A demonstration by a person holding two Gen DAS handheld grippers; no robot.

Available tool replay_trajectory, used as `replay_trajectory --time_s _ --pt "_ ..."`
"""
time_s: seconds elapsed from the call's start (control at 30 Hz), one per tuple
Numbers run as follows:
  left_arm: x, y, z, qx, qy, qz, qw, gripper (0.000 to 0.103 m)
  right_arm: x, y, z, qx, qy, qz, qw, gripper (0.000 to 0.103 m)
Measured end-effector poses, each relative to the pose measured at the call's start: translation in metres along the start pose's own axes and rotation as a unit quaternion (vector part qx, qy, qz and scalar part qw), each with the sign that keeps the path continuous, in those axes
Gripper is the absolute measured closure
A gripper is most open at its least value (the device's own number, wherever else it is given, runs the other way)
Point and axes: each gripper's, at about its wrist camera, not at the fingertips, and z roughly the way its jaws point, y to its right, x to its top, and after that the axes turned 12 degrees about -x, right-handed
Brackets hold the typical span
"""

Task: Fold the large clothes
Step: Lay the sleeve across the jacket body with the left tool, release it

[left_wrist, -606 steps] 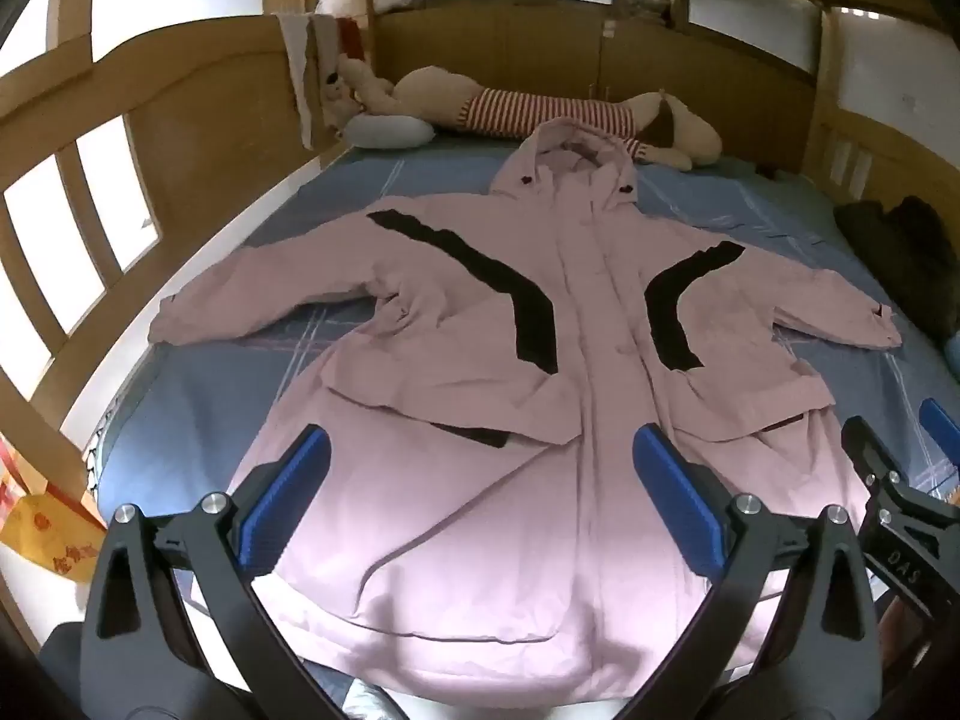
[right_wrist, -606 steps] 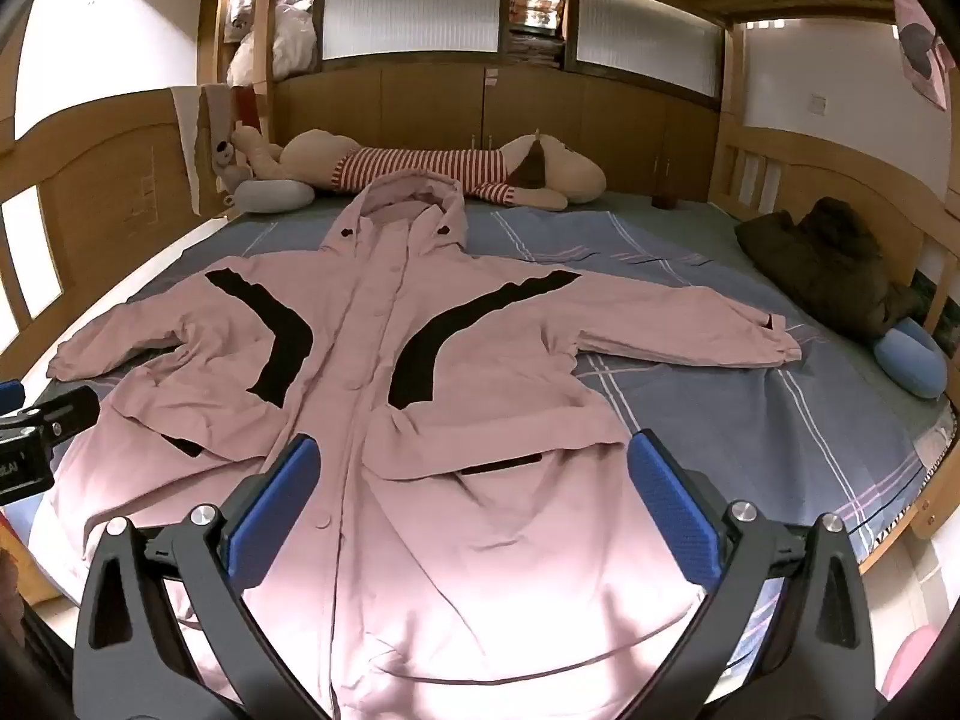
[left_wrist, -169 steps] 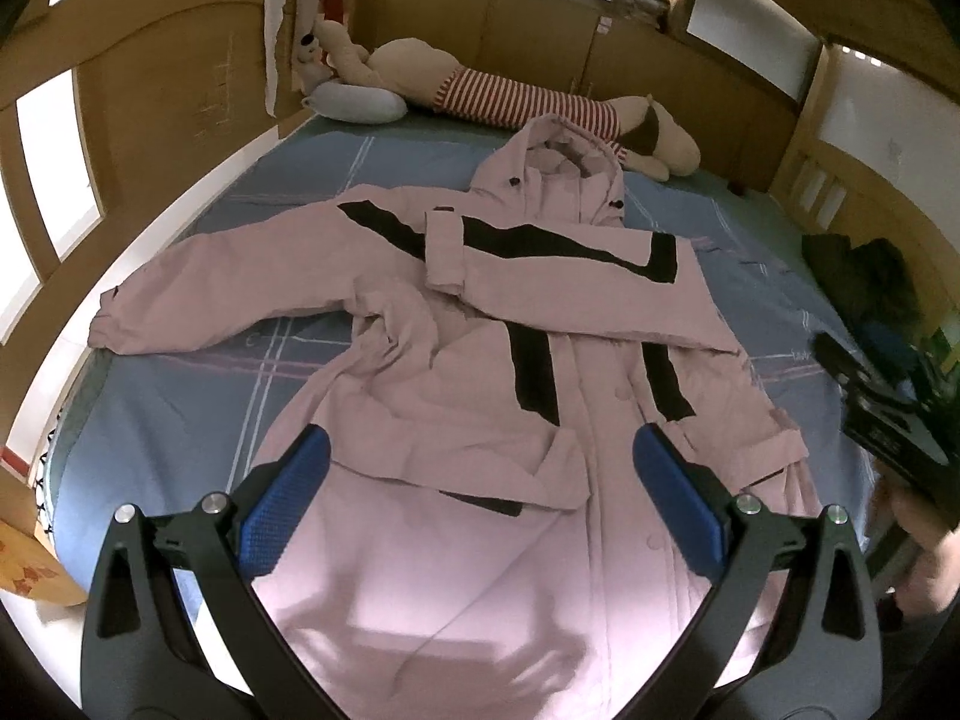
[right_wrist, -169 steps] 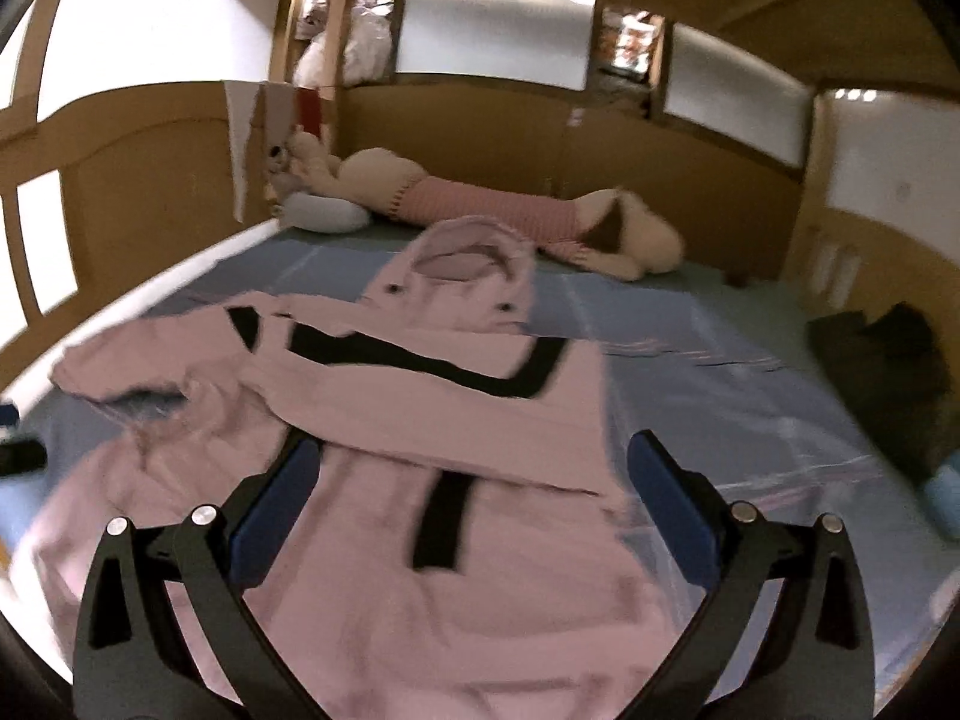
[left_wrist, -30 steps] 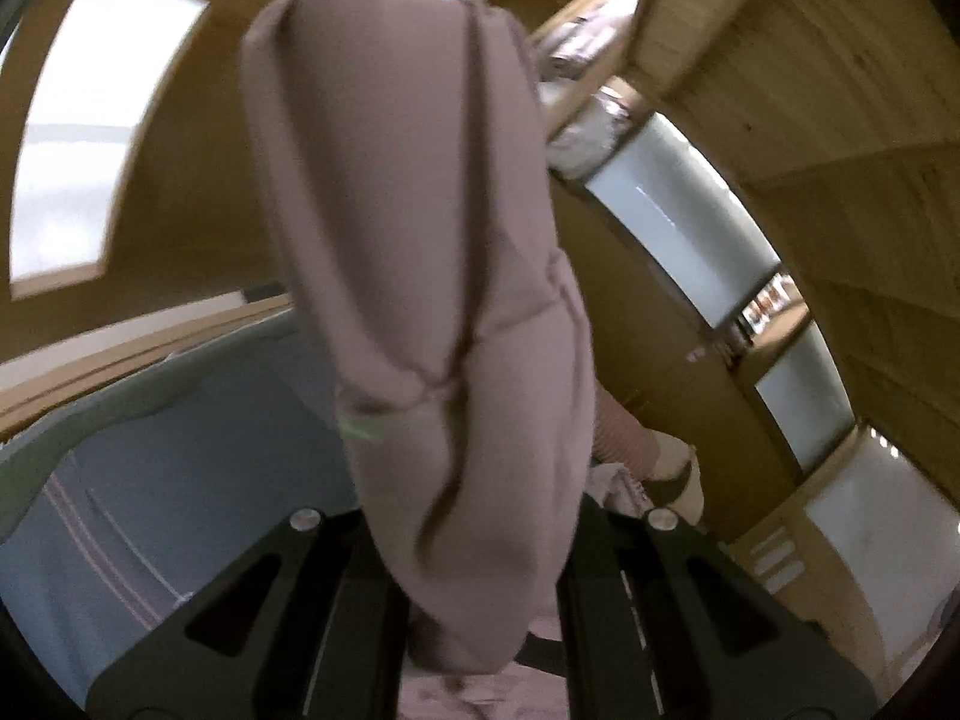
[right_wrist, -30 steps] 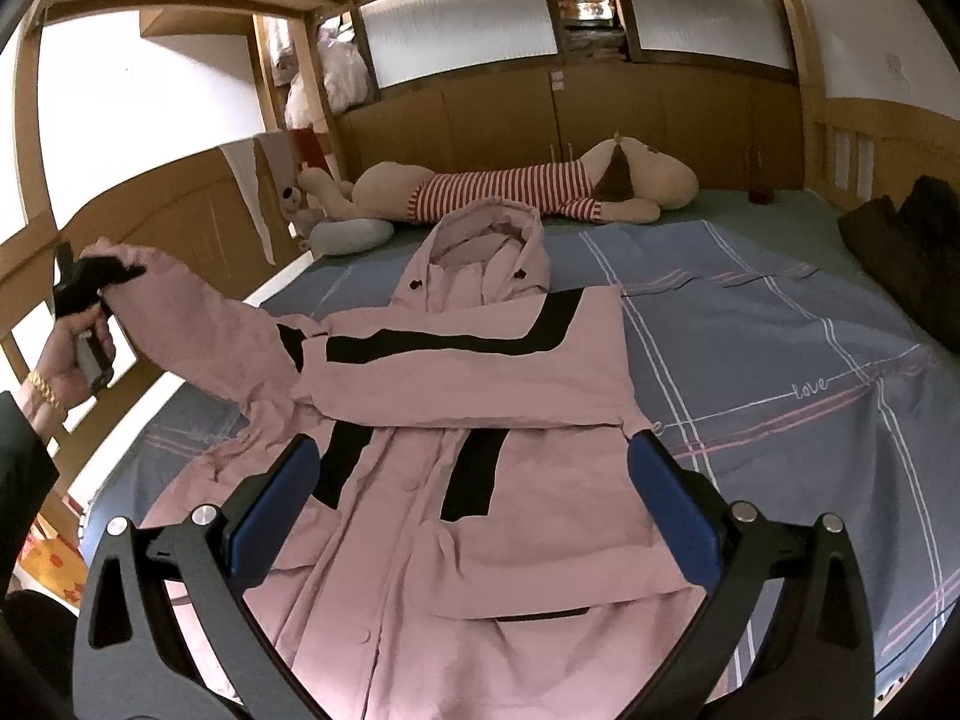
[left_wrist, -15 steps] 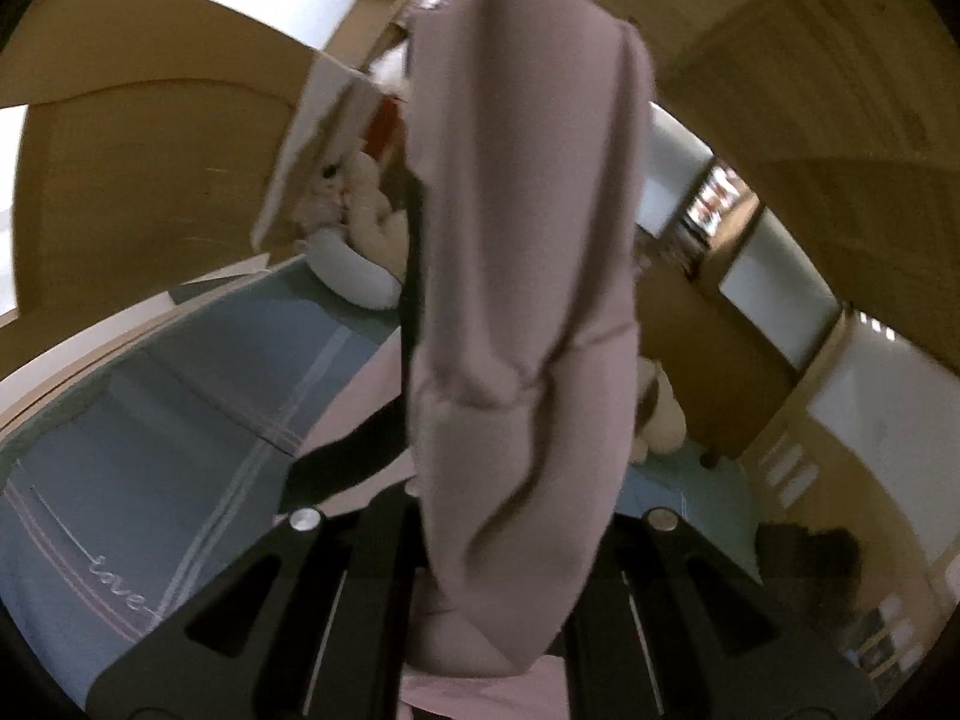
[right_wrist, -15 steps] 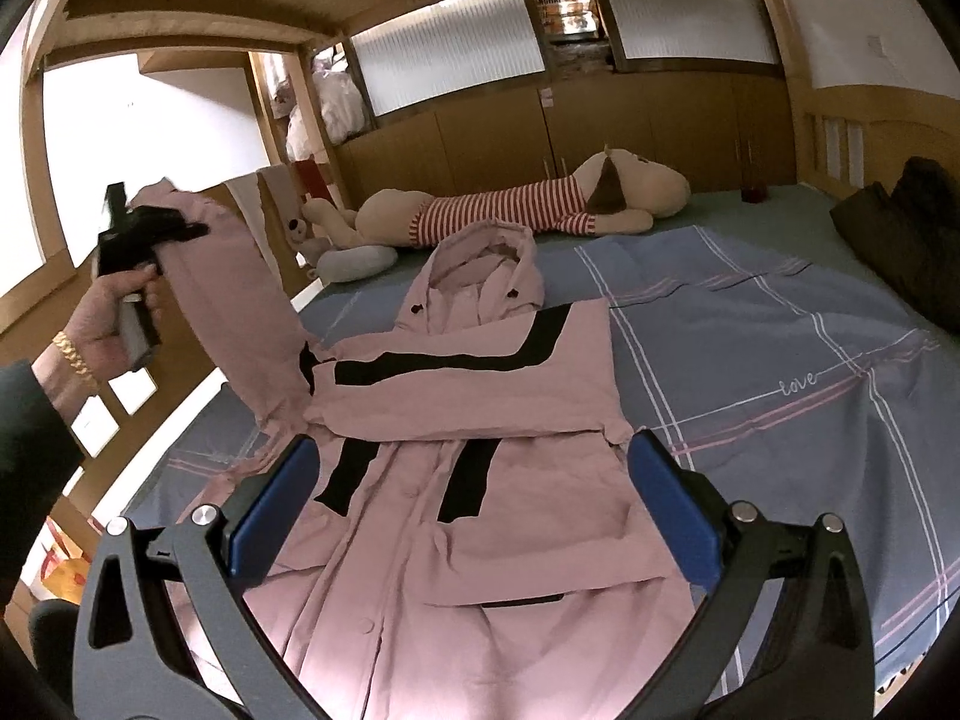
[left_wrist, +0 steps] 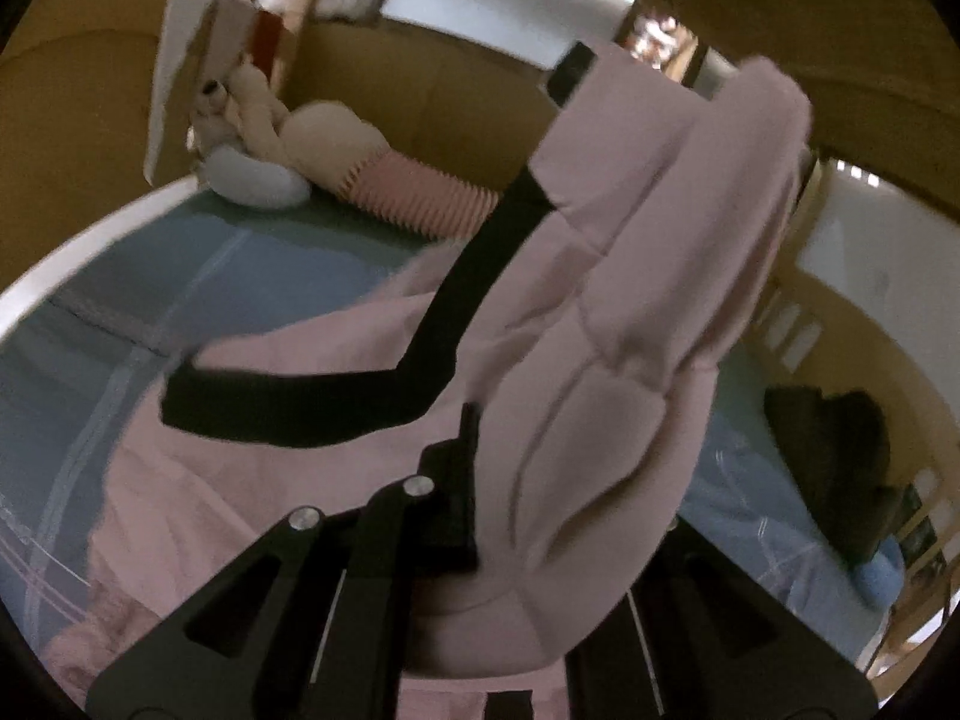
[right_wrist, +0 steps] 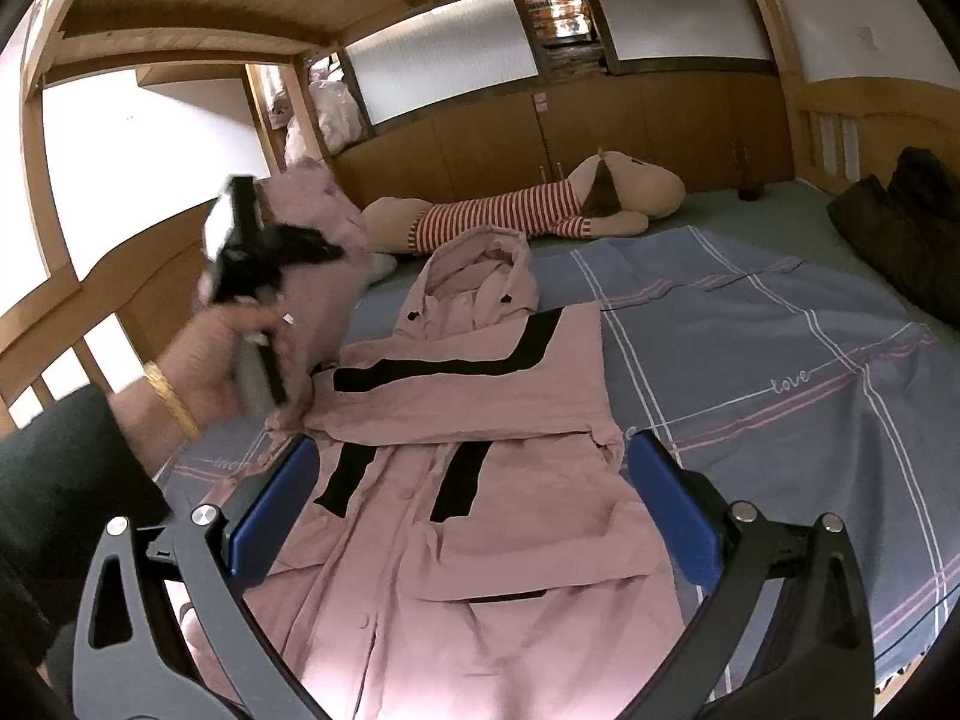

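A large pink hooded coat point(right_wrist: 468, 480) with black stripes lies front up on the bed, one sleeve folded across its chest. My left gripper point(right_wrist: 324, 249) is shut on the other sleeve point(right_wrist: 327, 300) and holds it raised over the coat's left shoulder. In the left wrist view that sleeve point(left_wrist: 630, 360) fills the middle and hides the fingertips. My right gripper point(right_wrist: 474, 516) is open and empty, low over the coat's lower half.
The bed has a blue-grey plaid sheet point(right_wrist: 780, 372) and wooden rails point(right_wrist: 90, 312) on the left. A long striped plush dog point(right_wrist: 522, 204) lies at the head. A dark garment point(right_wrist: 900, 222) sits at the right edge.
My left gripper has carried the held sleeve up and rightward, toward the coat's body. The right gripper has stayed open and nearly still.
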Motion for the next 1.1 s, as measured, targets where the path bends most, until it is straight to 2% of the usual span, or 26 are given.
replay_trajectory --time_s 0.2,0.4,0.63,0.83,0.9,0.93,0.97,1.03,1.1 --pt "-0.047 0.015 0.052 0.013 -0.052 0.022 0.9983 0.099 -0.001 0.004 0.000 0.001 -0.003 0.004 1.000 0.001" --pt "-0.085 0.004 0.096 0.032 -0.094 0.028 0.9946 0.097 0.000 0.010 0.003 -0.001 -0.007 0.009 1.000 0.001" --pt "-0.111 0.004 0.117 0.054 -0.111 0.058 0.9906 0.092 -0.001 0.012 0.007 -0.005 -0.014 0.014 1.000 0.001" --pt "-0.109 0.004 0.114 0.048 -0.113 0.085 0.9888 0.084 0.000 0.008 0.012 -0.007 -0.020 0.015 1.000 0.001" --pt "-0.104 0.005 0.108 0.034 -0.106 0.081 0.9905 0.074 0.000 0.007 0.014 -0.007 -0.022 0.015 1.000 0.001" --pt "-0.102 0.005 0.104 0.030 -0.101 0.077 0.9914 0.042 0.000 0.005 0.015 -0.007 -0.023 0.014 1.000 0.001" --pt "-0.097 0.003 0.097 0.026 -0.087 0.072 0.9932 0.002 -0.001 0.003 0.016 -0.008 -0.026 0.013 1.000 0.001" --pt "-0.091 0.009 0.082 0.012 -0.060 0.086 0.9944 0.002 -0.001 0.003 0.019 -0.009 -0.028 0.011 1.000 0.001" --pt "-0.088 0.017 0.073 0.020 -0.065 0.112 0.9914 0.002 -0.002 0.001 0.020 -0.009 -0.029 0.010 0.999 0.001"
